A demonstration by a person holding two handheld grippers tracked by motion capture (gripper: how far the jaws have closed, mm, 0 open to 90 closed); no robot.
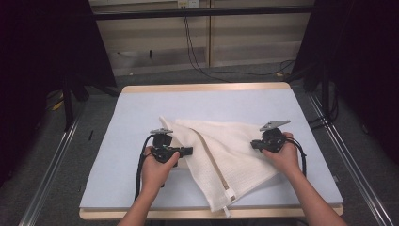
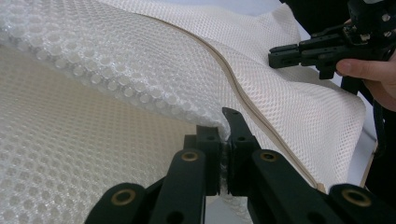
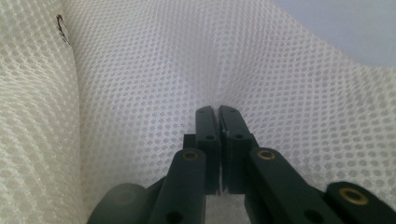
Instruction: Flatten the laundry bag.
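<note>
A white mesh bag (image 1: 230,155) with a beige zipper strip (image 1: 212,157) lies crumpled on the pale blue table (image 1: 141,108). My left gripper (image 1: 189,151) is at the bag's left edge, with its jaws shut on a fold of the mesh (image 2: 140,79); in the left gripper view the pinch sits at the gripper (image 2: 227,128), beside the zipper strip (image 2: 254,107). My right gripper (image 1: 254,144) holds the bag's right side, its jaws closed on the mesh (image 3: 140,93) at the gripper (image 3: 218,114). The right gripper (image 2: 286,53) is also seen across the bag, held by a hand.
The table's wooden rim (image 1: 207,87) runs along the far edge. Black cables (image 1: 197,61) lie on the grey floor beyond it. Metal rails (image 1: 51,165) flank the table on both sides. The bag's lower corner reaches the front edge (image 1: 226,209).
</note>
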